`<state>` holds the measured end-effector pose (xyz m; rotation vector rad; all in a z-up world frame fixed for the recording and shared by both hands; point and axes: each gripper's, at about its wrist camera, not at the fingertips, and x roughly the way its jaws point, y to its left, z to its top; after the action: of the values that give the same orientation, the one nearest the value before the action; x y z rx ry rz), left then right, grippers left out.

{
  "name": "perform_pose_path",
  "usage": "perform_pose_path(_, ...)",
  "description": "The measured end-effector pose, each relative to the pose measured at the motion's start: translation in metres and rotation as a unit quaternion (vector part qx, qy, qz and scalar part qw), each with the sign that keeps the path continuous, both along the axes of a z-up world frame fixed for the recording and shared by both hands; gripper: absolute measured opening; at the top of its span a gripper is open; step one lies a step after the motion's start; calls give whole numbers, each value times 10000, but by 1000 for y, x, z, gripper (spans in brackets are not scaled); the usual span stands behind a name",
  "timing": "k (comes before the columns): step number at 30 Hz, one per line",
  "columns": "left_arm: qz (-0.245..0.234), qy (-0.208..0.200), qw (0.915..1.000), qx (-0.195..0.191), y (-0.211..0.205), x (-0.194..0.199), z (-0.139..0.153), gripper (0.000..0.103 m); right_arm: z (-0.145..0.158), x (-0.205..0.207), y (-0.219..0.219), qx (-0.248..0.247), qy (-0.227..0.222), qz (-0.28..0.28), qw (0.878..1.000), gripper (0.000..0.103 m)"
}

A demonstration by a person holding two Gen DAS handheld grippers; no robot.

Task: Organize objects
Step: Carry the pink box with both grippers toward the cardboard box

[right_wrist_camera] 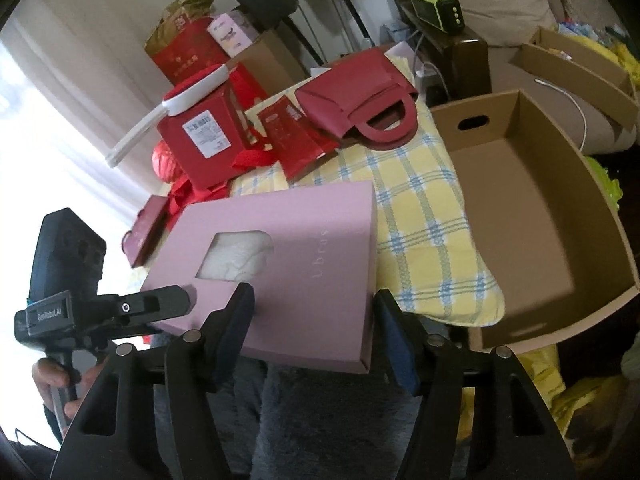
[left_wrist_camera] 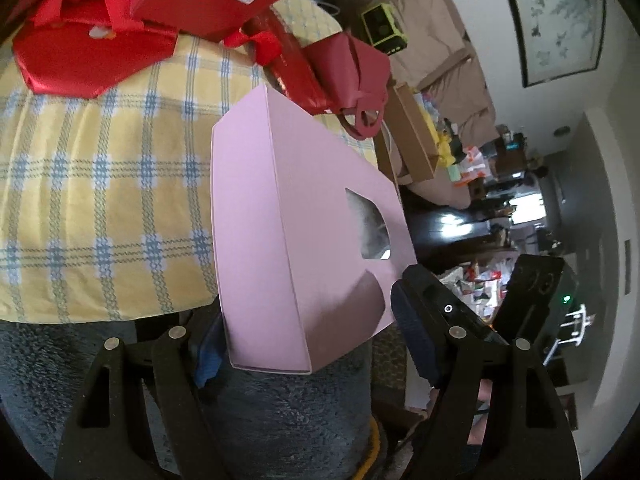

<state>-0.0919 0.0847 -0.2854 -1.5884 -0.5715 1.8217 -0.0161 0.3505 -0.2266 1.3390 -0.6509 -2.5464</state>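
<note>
A flat pink box with a cut-out window hangs tilted above the yellow checked cloth. My left gripper is shut on its near end, one pad on the window face and the other under the box. From the right wrist, the pink box shows its window face, and a left gripper finger lies on it. My right gripper stands open. Its left finger crosses the box's face and its right finger sits just off the box's right edge, with no pinch visible.
An open cardboard box stands right of the cloth. At the cloth's far end lie a red handbag-shaped box, a red packet, a labelled red box and a dark-red case. A hand holds the left tool's handle.
</note>
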Motion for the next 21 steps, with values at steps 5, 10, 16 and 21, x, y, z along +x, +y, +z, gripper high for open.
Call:
perform_pose_path(5,-79,33,10000,-24,4,3,2,72,7,2,-2,111,47,-70,9999,63)
perform_pose_path(10,-82,156,9998,21,6,5,10,74,15,5,-2,136,139,-118,9997,63)
perform_pose_path(16,-29,602,9982,-21,7,14,33,76,32,12,-5,135,405,-103,9990,63)
perform_pose_path(21,-149,813,9966,-72,15,20,44,76,40,15,-4,210,516,-183,9983,63)
